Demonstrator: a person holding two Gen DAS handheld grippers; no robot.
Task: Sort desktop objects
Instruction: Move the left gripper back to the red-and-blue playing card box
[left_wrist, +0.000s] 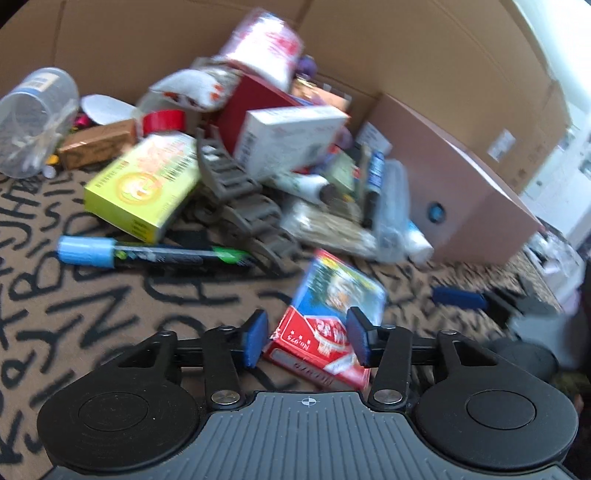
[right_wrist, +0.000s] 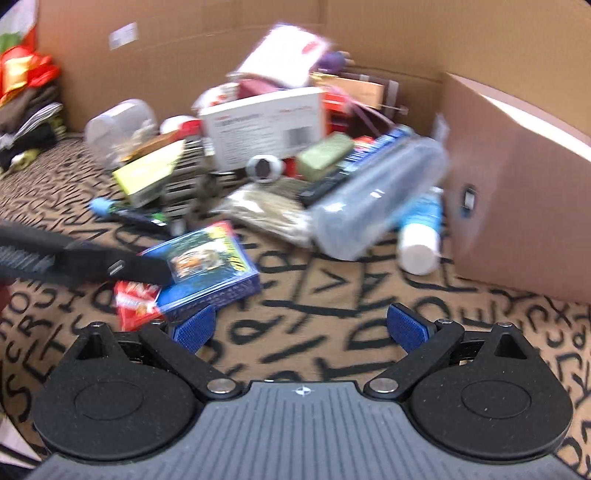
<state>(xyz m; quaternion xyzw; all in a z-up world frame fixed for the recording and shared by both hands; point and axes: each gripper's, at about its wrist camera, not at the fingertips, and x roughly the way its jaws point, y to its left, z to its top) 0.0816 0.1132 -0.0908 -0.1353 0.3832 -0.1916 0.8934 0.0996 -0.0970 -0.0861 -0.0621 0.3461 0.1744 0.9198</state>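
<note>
Now picking: left hand-held gripper (left_wrist: 308, 341) narrowed around the red card box (left_wrist: 317, 345), near the front of the desk (left_wrist: 110, 314), blue box (left_wrist: 340, 288) stacked on it. Right hand-held gripper (right_wrist: 301, 326) wide, empty. Next: firm squeeze, lift clear of the far pile (left_wrist: 258, 147).

Pile (left_wrist: 280, 140) blurred (labels unreadable); jar (left_wrist: 33, 122) cropped.

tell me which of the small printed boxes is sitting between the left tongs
The red and blue card box, lying apart from the pile on the lettered cloth. The yellow-green box and white box sit farther back in the heap.
</note>
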